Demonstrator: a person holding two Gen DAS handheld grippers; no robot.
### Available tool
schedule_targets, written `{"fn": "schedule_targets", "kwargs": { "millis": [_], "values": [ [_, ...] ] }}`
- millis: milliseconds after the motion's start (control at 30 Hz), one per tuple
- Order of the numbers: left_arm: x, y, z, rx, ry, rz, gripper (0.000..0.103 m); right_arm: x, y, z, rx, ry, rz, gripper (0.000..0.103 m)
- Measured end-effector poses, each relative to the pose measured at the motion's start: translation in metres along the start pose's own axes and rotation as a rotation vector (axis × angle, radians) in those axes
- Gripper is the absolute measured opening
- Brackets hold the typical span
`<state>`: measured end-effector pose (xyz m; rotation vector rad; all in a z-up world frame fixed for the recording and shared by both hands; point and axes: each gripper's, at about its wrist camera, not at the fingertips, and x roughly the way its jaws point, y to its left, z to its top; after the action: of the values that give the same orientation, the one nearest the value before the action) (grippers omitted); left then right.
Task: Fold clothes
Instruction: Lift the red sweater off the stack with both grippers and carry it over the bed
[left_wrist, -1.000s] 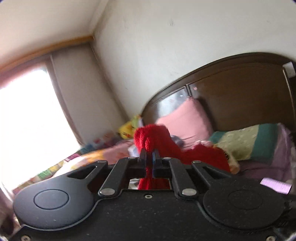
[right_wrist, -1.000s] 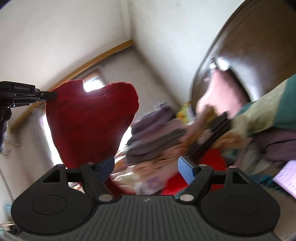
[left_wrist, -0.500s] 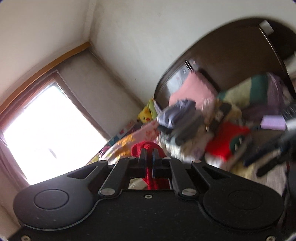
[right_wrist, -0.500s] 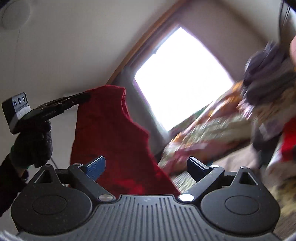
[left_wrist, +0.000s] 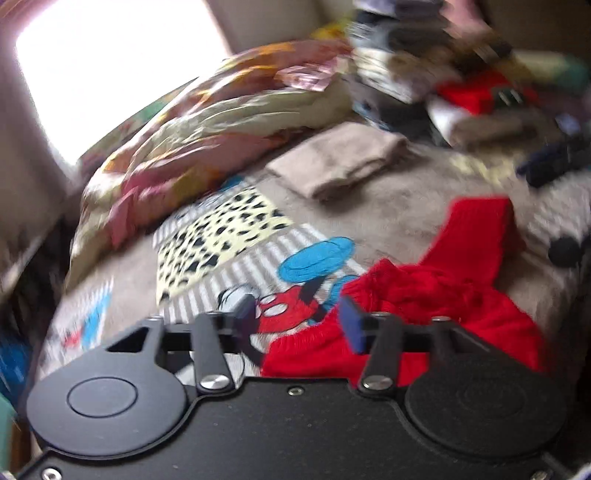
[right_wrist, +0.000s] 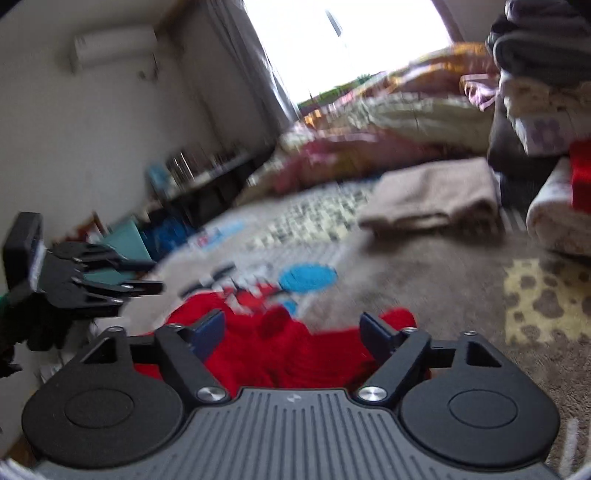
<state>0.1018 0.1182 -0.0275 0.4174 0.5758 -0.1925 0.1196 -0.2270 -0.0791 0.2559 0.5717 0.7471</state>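
A red knitted garment (left_wrist: 443, 295) lies crumpled on the cartoon-print bed cover (left_wrist: 236, 221). My left gripper (left_wrist: 297, 317) hovers just above the garment's left edge; its jaws are opening and nothing is between the pads. In the right wrist view the same red garment (right_wrist: 295, 354) lies under my right gripper (right_wrist: 291, 325), whose jaws are closing a little with a wide gap, the pads not pressing the cloth. The left gripper (right_wrist: 157, 275) shows at the left there, held by a gloved hand (right_wrist: 40, 328).
A folded beige garment (left_wrist: 340, 162) lies further up the bed. Behind it stands a stack of folded clothes (right_wrist: 535, 74). A rumpled floral quilt (left_wrist: 207, 122) runs along the window side. Shelves with clutter (right_wrist: 192, 173) stand past the bed's edge.
The left gripper dropped from up high to the bed and let go of the red garment, which now lies crumpled. The right gripper swung down over it.
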Motion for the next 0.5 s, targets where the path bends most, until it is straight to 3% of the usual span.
{"fn": "schedule_targets", "kwargs": {
  "millis": [167, 300, 500],
  "values": [
    [0.015, 0.047, -0.009, -0.197, 0.022, -0.051, 0.052, 0.047, 0.006, 0.012, -0.061, 0.121, -0.032, 0.075],
    [0.033, 0.078, -0.031, -0.317, 0.072, -0.169, 0.051, 0.1, 0.013, 0.033, -0.119, 0.198, 0.0, 0.073],
    [0.071, 0.104, -0.056, -0.44, 0.134, -0.326, 0.051, 0.172, 0.015, 0.054, -0.136, 0.338, 0.146, 0.074]
  ]
}}
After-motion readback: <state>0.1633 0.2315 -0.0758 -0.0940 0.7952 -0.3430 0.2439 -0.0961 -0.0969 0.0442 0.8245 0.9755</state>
